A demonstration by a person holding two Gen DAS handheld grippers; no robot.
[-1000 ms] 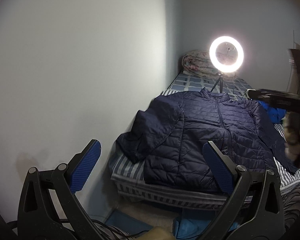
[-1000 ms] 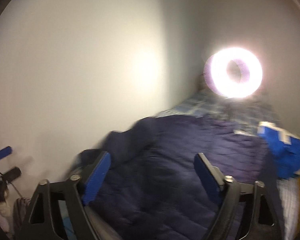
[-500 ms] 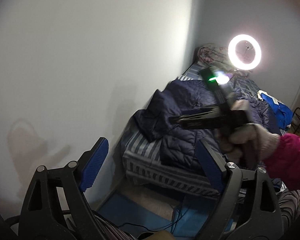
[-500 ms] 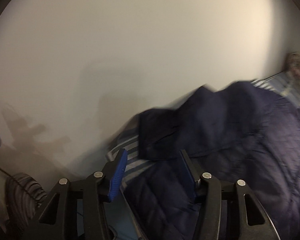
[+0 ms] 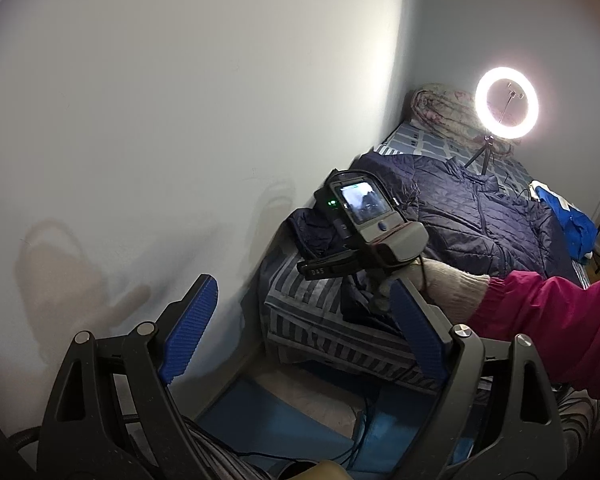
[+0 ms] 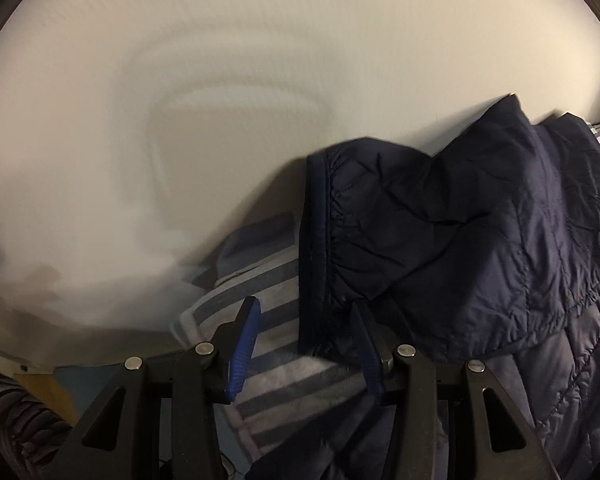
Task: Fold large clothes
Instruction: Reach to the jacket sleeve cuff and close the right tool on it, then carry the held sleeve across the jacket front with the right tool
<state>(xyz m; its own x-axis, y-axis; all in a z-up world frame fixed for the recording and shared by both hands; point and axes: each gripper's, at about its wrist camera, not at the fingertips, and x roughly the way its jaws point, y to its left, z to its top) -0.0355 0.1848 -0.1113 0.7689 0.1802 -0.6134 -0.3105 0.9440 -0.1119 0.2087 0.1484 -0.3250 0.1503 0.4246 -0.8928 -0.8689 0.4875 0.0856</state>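
Note:
A navy quilted jacket (image 5: 480, 216) lies spread on the striped bed (image 5: 300, 316), its left sleeve folded against the wall. In the left wrist view my left gripper (image 5: 302, 320) is open and empty, back from the bed's foot. A gloved hand in a magenta sleeve (image 5: 548, 320) holds my right gripper (image 5: 364, 232) tilted down over the sleeve end. In the right wrist view the right gripper (image 6: 304, 332) stands about half open just above the sheet. The lower corner of the sleeve cuff (image 6: 320, 240) lies between its fingers, and the pads are not pressing on it.
The white wall (image 5: 180, 120) runs close along the bed's left side. A lit ring light (image 5: 506, 108) on a small tripod and a rolled blanket (image 5: 440, 108) stand at the bed's head. A blue garment (image 5: 572, 220) lies at the right edge. Cables and blue mats (image 5: 300, 412) cover the floor below.
The right gripper has swung down and left from facing the ring light to the sleeve cuff, and its jaws have narrowed. It has come into the left wrist view. The left gripper dipped slightly.

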